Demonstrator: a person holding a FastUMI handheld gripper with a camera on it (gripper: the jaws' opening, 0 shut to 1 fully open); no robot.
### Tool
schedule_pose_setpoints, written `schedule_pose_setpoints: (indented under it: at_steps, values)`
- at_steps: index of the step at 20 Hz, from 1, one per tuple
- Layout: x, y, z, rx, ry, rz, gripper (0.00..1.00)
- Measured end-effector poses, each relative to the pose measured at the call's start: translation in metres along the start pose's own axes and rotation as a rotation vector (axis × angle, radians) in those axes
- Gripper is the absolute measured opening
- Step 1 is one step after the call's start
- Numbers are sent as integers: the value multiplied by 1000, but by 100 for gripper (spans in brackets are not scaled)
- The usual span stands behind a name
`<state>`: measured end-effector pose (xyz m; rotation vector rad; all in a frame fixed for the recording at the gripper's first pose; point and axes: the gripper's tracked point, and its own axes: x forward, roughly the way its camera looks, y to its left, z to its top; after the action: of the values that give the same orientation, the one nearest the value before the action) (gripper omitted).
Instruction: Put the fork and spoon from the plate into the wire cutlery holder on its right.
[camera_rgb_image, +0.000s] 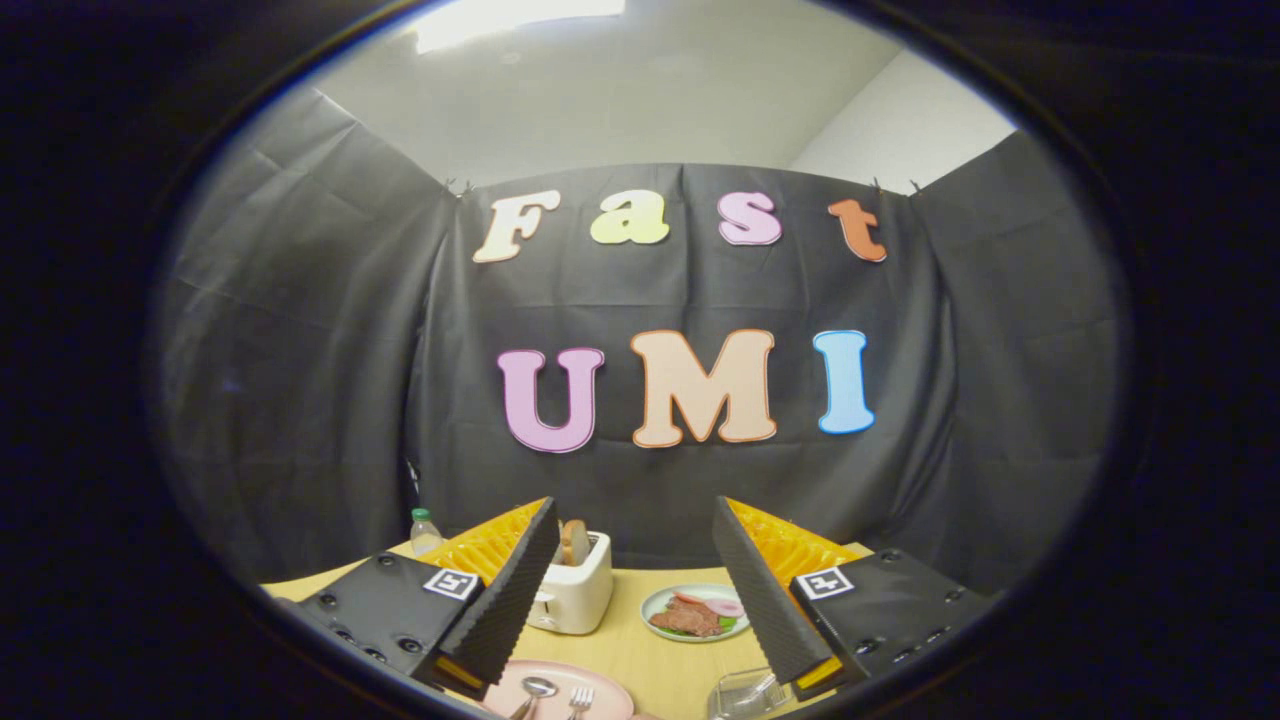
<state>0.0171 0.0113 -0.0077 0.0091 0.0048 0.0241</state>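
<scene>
Fork (580, 700) and spoon (535, 690), silvery, lie on pink plate (610, 695); fingers (520, 590) spread.

A white toaster (572, 597), food plate (696, 611) and bottle (425, 531) share the table (640, 650).

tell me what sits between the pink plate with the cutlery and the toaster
Nothing: in the gripper view bare tabletop separates the pink plate, holding spoon and fork, from the toaster. The open gripper hovers above, fingers empty.

pink plate (600, 688), spoon (535, 692), fork (580, 700): lower parts cut off | holder (745, 693): partly hidden
</scene>
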Motion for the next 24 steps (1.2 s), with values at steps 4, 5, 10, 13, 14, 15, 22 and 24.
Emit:
schedule_pose_setpoints:
  at_steps: [4, 5, 10, 13, 14, 15, 22, 24]
  values:
    - [5, 9, -14, 4, 29, 20, 99]
    - [6, 11, -18, 3, 39, 24, 99]
    - [7, 27, -47, -19, 101, 67, 99]
    - [6, 36, -68, -37, 149, 91, 99]
    - [5, 38, -76, -41, 168, 96, 99]
    - [4, 41, -86, -44, 192, 102, 99]
    - [-8, 57, -153, -71, 363, 148, 99]
    - [-13, 59, -176, -87, 420, 161, 99]
